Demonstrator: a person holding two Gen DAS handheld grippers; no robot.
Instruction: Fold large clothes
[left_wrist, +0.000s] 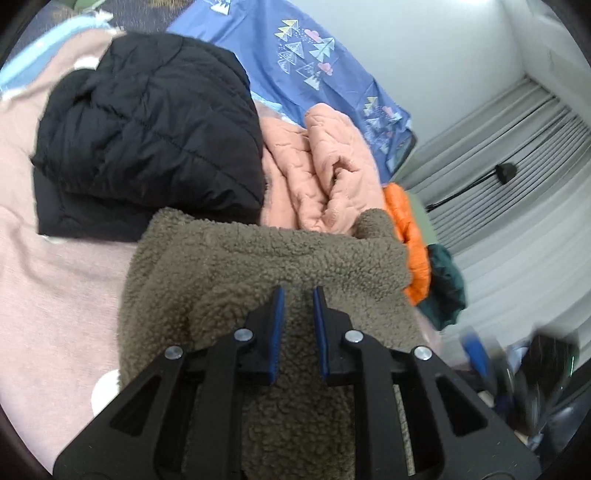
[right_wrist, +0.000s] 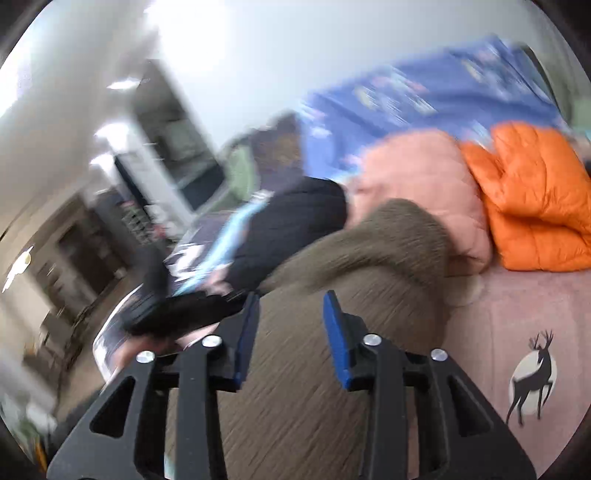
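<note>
An olive-brown fleece garment (left_wrist: 266, 273) lies on the pink bedspread (left_wrist: 55, 280), folded into a thick bundle. My left gripper (left_wrist: 298, 295) is just above it with its jaws a little apart and nothing between them. In the right wrist view the fleece (right_wrist: 332, 332) is blurred by motion. My right gripper (right_wrist: 290, 302) is open over it and empty.
A folded black puffer jacket (left_wrist: 147, 129), a peach quilted garment (left_wrist: 325, 173), an orange puffer (left_wrist: 410, 243) and a dark green garment (left_wrist: 447, 288) lie behind the fleece. A blue patterned sheet (left_wrist: 295, 55) lies beyond. The bed's right edge drops beside grey curtains (left_wrist: 517, 184).
</note>
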